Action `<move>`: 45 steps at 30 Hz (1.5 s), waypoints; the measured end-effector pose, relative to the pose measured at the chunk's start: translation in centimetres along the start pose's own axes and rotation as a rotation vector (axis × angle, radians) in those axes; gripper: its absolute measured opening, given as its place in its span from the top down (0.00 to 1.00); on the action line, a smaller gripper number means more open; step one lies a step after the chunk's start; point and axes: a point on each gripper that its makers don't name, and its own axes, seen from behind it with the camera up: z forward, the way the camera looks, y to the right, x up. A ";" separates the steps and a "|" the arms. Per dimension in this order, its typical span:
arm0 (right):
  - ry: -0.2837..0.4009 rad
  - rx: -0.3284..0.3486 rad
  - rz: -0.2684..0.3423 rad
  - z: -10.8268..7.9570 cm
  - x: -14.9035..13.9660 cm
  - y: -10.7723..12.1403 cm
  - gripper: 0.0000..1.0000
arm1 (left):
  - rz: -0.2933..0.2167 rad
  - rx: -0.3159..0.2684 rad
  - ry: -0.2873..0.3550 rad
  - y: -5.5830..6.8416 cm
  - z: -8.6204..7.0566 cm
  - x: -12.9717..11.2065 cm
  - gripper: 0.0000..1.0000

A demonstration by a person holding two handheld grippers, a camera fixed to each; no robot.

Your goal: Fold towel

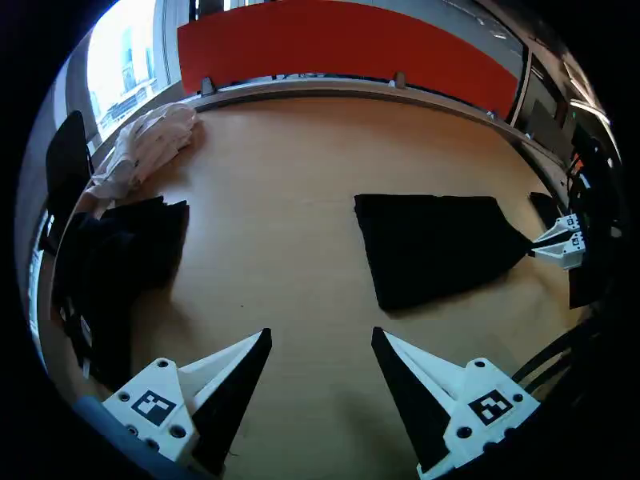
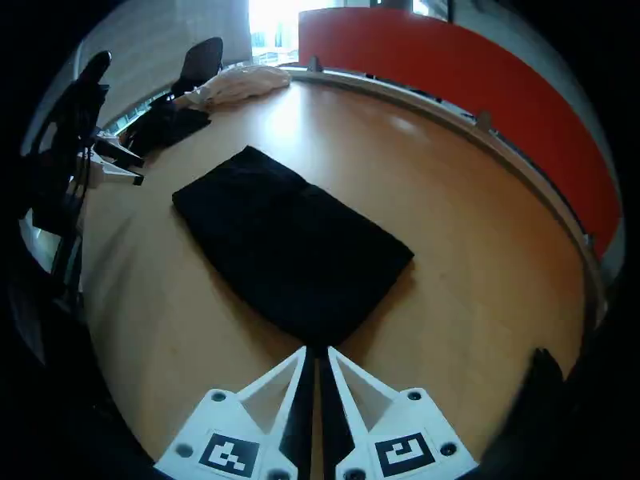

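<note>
The left gripper (image 1: 320,376) hangs over bare wood near the front edge of the table (image 1: 280,200). Its two fingers are spread wide and nothing is between them. It is well apart from the black towel (image 1: 436,244), which lies flat toward the table's right side as a folded oblong.

At the towel's right-hand corner the cloth is drawn out to a point, and there the right gripper (image 1: 560,242) has it. In the right gripper view its fingers stand almost together, with only a narrow slit between them, and the towel's nearest corner runs in between the tips, so this tool is clenched on the towel.

A heap of dark clothes (image 1: 120,256) lies along the left edge. Beyond it, a pale crumpled cloth (image 1: 148,144) sits at the far left corner. A red partition (image 1: 336,44) runs along the far edge, with a bright window (image 1: 120,56) to its left.
</note>
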 end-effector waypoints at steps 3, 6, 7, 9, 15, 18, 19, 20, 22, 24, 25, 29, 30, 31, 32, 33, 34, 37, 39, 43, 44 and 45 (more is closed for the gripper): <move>0.024 -0.011 -0.003 -0.4 1.0 0.3 0.96 | 0.001 0.002 0.002 -0.1 0.0 0.1 0.07; 0.046 -0.024 -0.009 -1.0 2.1 0.7 0.96 | 0.001 0.004 0.005 -0.2 0.0 0.3 0.07; 0.052 -0.027 -0.012 -1.2 2.5 0.8 0.96 | 0.001 0.005 0.006 -0.3 0.0 0.4 0.07; 0.063 -0.033 -0.018 -1.6 3.1 1.0 0.96 | 0.002 0.006 0.008 -0.3 0.0 0.5 0.07; 0.100 -0.060 -0.047 -3.0 5.3 1.8 0.96 | 0.001 0.009 0.014 -0.5 -0.1 0.8 0.07; 0.119 -0.079 -0.066 -3.9 6.5 2.3 0.96 | 0.000 0.009 0.018 -0.4 -0.1 1.0 0.07; 0.126 -0.083 -0.071 -4.2 6.9 2.5 0.96 | 0.000 0.009 0.019 -0.4 -0.1 1.1 0.07; 0.133 -0.088 -0.077 -4.5 7.3 2.6 0.96 | 0.001 0.009 0.019 -0.4 0.0 1.2 0.07; 0.144 -0.095 -0.086 -5.1 8.0 2.9 0.96 | 0.003 0.008 0.021 -0.3 0.0 1.3 0.07; 0.154 -0.103 -0.095 -5.6 8.7 3.2 0.96 | 0.006 0.008 0.023 -0.3 0.0 1.4 0.07; 0.159 -0.107 -0.101 -5.9 9.0 3.4 0.96 | 0.006 0.008 0.024 -0.3 0.0 1.5 0.07; 0.179 -0.124 -0.121 -7.0 10.2 3.9 0.96 | 0.006 0.007 0.028 -0.2 0.1 1.7 0.07; 0.183 -0.127 -0.125 -7.2 10.4 4.0 0.96 | 0.005 0.007 0.028 -0.2 0.1 1.8 0.07; 0.187 -0.130 -0.129 -7.4 10.6 4.1 0.96 | 0.005 0.006 0.029 -0.2 0.1 1.8 0.07; 0.191 -0.133 -0.133 -7.7 10.9 4.2 0.96 | 0.004 0.006 0.030 -0.2 0.1 1.9 0.07; 0.195 -0.135 -0.136 -7.9 11.1 4.3 0.96 | 0.005 0.005 0.030 -0.2 0.1 1.9 0.07; 0.197 -0.137 -0.140 -8.1 11.3 4.4 0.96 | 0.006 0.005 0.030 -0.2 0.1 1.9 0.07; 0.204 -0.143 -0.148 -8.6 11.7 4.7 0.96 | 0.008 0.006 0.030 -0.1 0.1 2.0 0.07; 0.205 -0.145 -0.153 -8.8 11.8 4.8 0.96 | 0.010 0.006 0.031 -0.1 0.1 2.0 0.07; 0.202 -0.146 -0.162 -9.0 11.7 4.9 0.96 | 0.009 0.006 0.030 0.0 0.1 2.0 0.07; 0.201 -0.145 -0.164 -9.1 11.7 4.9 0.96 | 0.009 0.005 0.030 0.0 0.1 2.0 0.07; 0.201 -0.144 -0.166 -9.1 11.7 4.9 0.96 | 0.008 0.005 0.029 0.0 0.2 2.0 0.07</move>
